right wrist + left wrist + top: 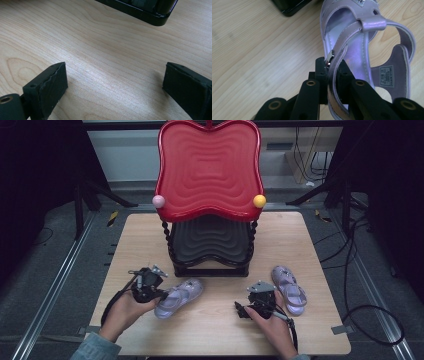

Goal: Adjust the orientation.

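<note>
Near the front edge of the pale wooden counter (220, 325), the left tongs (162, 294) pinch the side strap of a lilac glossy synthetic sandal (179, 297) – light, soft-strapped, probably slick, so the strap beside the buckle seems the surest hold. The right tongs (115, 85) sit spread over bare wood. Its matching lilac sandal (290, 289) lies right. Beyond, the two-tier rack with a red wavy tray (210, 170) narrows the far room – open space lies near.

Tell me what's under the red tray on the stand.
Under the red tray sits a black tray, the stand's lower shelf. Its front half shows; the red tray covers the back, so anything there is hidden.
</note>
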